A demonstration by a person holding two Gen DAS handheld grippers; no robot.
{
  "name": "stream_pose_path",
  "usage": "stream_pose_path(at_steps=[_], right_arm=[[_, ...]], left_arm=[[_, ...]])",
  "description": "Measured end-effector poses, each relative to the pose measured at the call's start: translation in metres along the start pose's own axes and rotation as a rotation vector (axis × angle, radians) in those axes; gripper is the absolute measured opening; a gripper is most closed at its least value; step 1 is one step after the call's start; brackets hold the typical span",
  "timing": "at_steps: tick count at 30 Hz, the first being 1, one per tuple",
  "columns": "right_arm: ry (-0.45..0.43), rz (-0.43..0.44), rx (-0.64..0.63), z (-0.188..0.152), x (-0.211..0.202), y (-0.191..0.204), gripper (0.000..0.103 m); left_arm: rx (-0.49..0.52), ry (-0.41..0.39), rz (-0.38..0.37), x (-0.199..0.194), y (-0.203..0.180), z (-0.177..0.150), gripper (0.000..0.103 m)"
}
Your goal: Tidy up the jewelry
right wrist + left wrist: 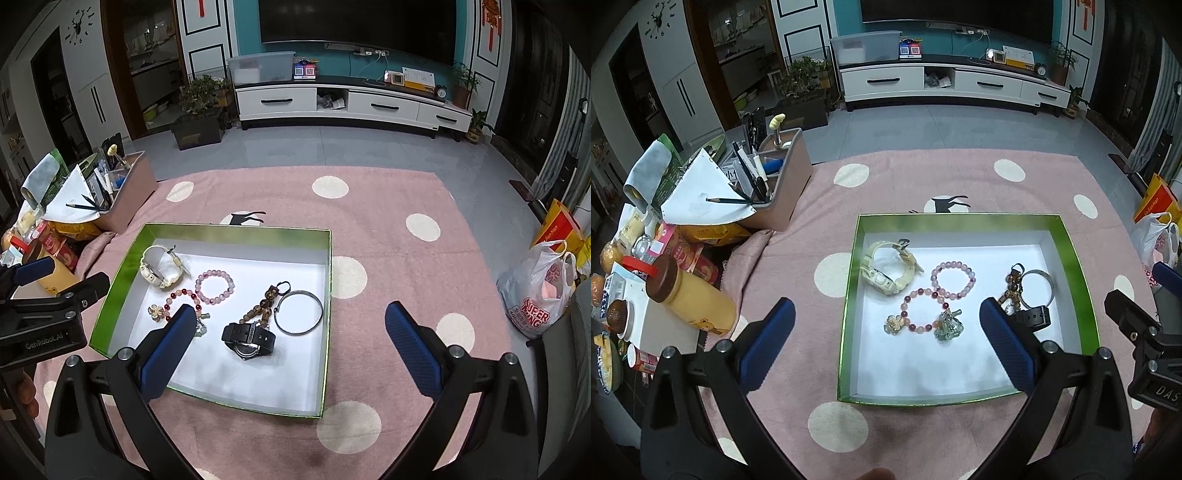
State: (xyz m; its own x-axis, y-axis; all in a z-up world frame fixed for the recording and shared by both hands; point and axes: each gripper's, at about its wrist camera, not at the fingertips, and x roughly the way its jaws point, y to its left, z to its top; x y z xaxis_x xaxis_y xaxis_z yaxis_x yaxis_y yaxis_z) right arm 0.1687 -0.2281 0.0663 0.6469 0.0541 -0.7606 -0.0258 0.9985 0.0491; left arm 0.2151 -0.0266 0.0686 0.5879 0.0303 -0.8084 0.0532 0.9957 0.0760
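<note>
Leftmost, a pen caddy (783, 177) stands on the pink dotted cloth (923, 177) that covers the desk. Beside it lies the green box (236, 233), and all the jewelry is inside: a cream watch (159, 269), two bead bracelets (216, 286), a black watch (249, 338), a bead charm (262, 304) and a silver bangle (299, 313). Both the left tongs (886, 328) and the right tongs (290, 328) hover spread wide, holding nothing.

Dim, bluish indoor light, soft shadows, a bright white box floor (923, 369), and heavy fisheye bending with black corners.
</note>
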Motion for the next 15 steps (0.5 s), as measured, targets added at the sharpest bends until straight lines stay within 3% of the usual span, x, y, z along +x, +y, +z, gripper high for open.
stream_pose_path(at_steps=[15], right_arm=[[0.008,-0.012,-0.008,-0.0011,0.0078,0.0044,0.102]], left_arm=[[0.003,0.007,0.003,0.0060,0.0002,-0.0024,0.101]])
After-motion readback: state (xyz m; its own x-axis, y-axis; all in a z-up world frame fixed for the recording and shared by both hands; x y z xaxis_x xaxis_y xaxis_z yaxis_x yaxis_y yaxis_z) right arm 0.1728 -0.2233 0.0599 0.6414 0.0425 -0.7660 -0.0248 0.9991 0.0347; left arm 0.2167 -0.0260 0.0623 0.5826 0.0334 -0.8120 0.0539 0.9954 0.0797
